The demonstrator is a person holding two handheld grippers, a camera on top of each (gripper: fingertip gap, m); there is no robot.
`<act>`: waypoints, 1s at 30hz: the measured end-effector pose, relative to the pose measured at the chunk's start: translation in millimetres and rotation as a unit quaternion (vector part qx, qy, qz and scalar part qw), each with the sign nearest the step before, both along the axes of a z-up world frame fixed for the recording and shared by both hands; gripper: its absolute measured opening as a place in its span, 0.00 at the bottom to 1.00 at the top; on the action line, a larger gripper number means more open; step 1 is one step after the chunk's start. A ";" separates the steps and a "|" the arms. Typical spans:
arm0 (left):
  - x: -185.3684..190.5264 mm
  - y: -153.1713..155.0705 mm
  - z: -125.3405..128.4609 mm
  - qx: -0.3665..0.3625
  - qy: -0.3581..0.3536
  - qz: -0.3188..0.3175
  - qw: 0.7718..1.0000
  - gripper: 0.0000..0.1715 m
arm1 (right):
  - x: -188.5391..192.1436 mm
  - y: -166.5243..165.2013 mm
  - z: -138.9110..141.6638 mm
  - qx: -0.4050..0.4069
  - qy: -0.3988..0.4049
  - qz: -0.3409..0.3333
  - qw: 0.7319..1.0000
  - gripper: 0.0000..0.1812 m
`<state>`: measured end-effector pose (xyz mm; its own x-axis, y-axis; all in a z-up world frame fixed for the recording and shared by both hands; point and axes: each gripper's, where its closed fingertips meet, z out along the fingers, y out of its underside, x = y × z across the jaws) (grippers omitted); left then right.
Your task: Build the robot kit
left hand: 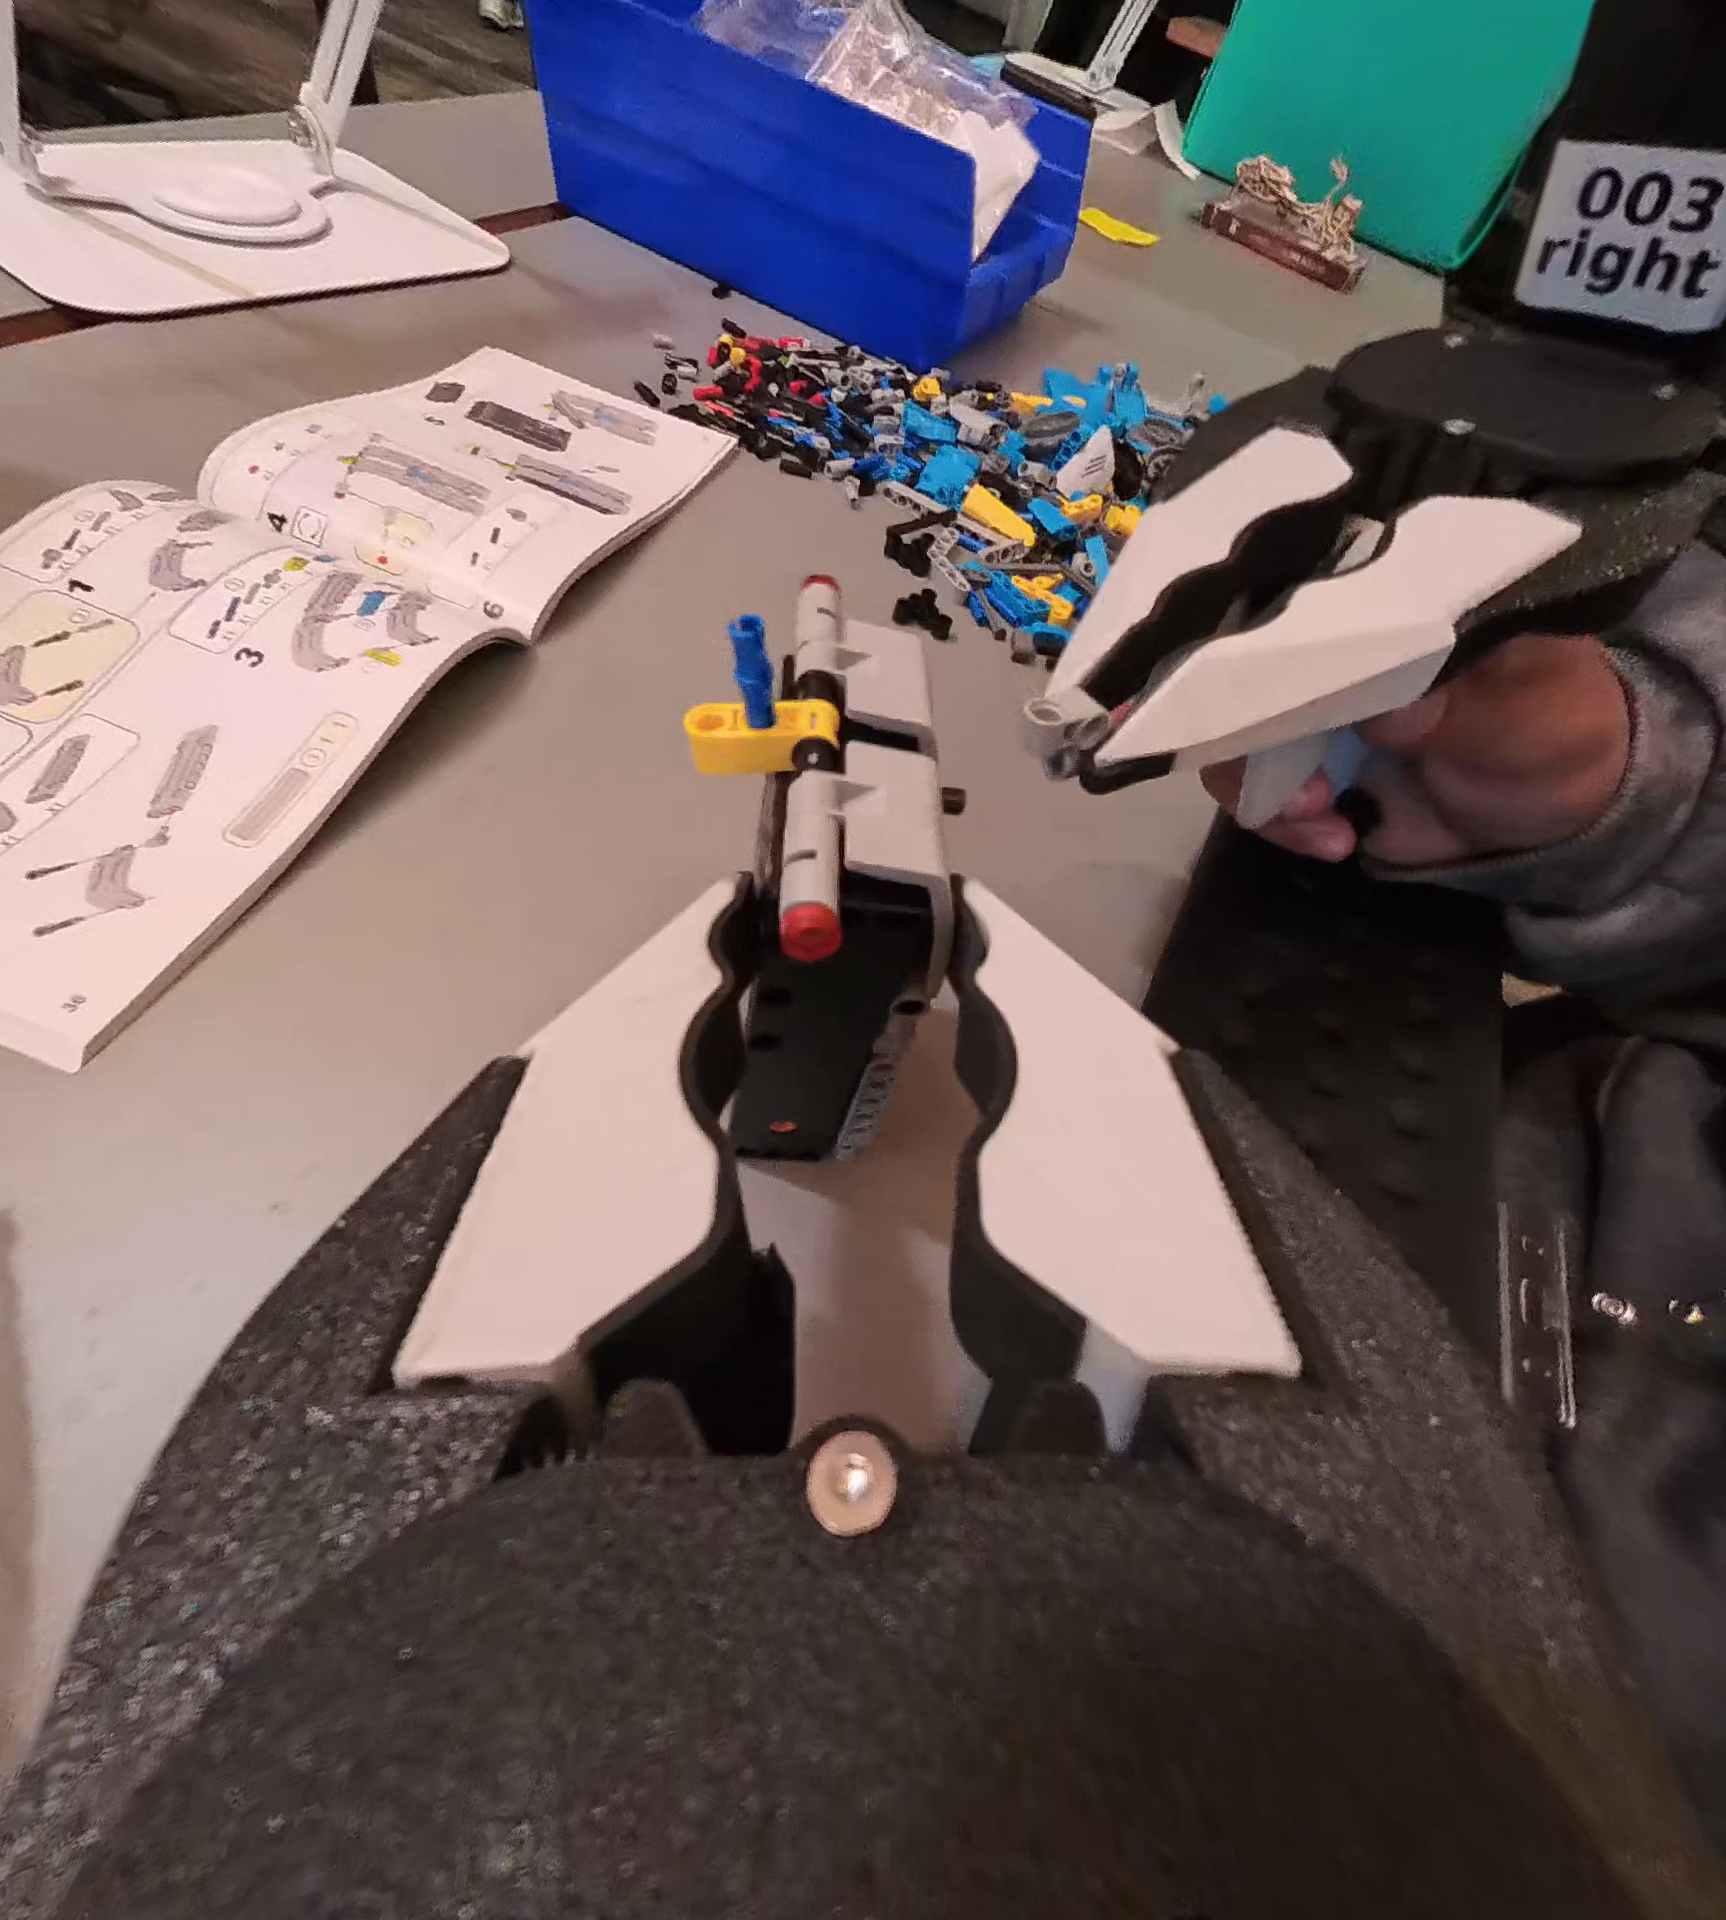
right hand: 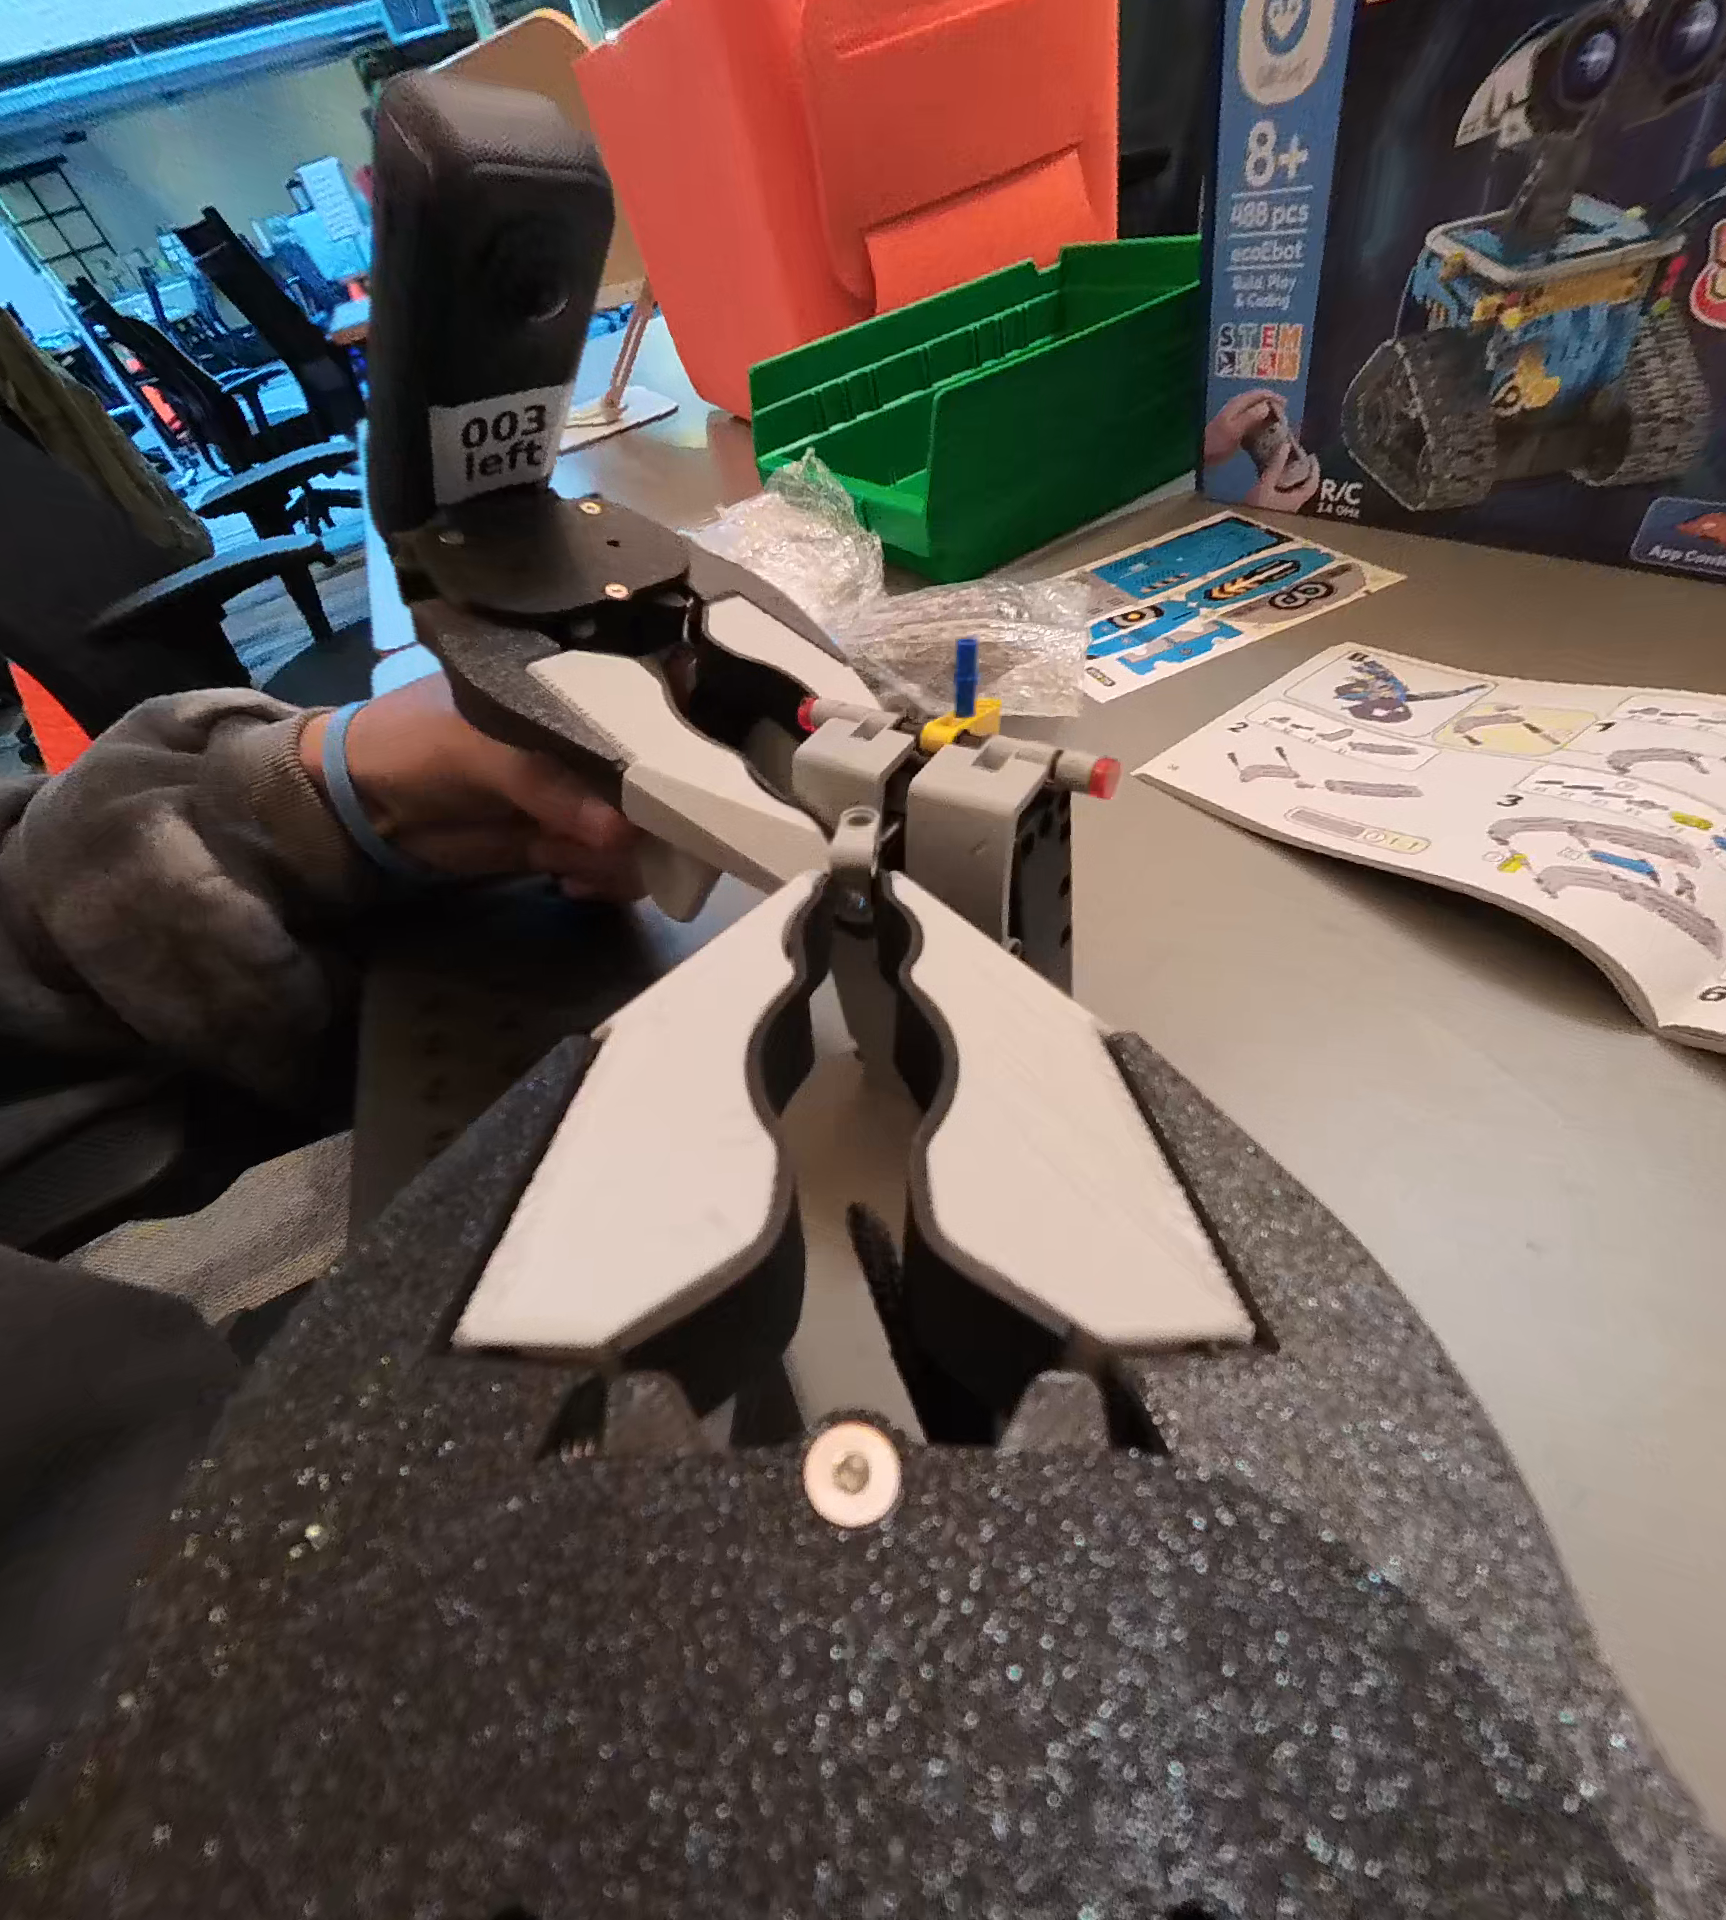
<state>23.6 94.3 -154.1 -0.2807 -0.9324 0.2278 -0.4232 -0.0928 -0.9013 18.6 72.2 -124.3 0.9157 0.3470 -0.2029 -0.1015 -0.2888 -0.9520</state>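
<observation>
The left gripper (left hand: 854, 904) is closed on a partly built brick assembly (left hand: 854, 810): grey panels over a black block, with a grey axle capped red at both ends along its top. A yellow connector (left hand: 760, 732) juts from the axle's side, and a blue pin (left hand: 750, 665) stands upright in it. The assembly is held above the grey table (left hand: 443, 914).

The right gripper (right hand: 854, 894) is nearly closed, pinching a small grey connector piece (right hand: 854, 836) whose tip sits right against the side of the assembly (right hand: 932, 800). In the left wrist view that gripper (left hand: 1072, 732) comes in from the right, gripped by a hand (left hand: 1461, 769) in a grey sleeve; a white label on its black mount bears printed characters.

Just left of the assembly lies an open instruction booklet (left hand: 246, 644) with numbered building steps. Beyond it is a loose pile of blue, yellow, black and grey bricks (left hand: 984, 468), then a blue bin (left hand: 786, 187) holding clear plastic bags, and a white stand base (left hand: 184, 218).

In the right wrist view, crumpled clear plastic (right hand: 890, 613) lies behind the assembly, with a sticker sheet (right hand: 1223, 603) beside it, a green bin (right hand: 984, 426), an orange bin (right hand: 859, 177) and the building set's printed box (right hand: 1524, 270) showing a tracked robot.
</observation>
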 end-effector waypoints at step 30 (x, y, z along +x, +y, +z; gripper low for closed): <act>39.3 -5.7 2.4 0.013 -0.012 0.120 0.993 0.19 | 41.9 15.5 -0.5 0.026 -0.064 -0.098 0.993 0.03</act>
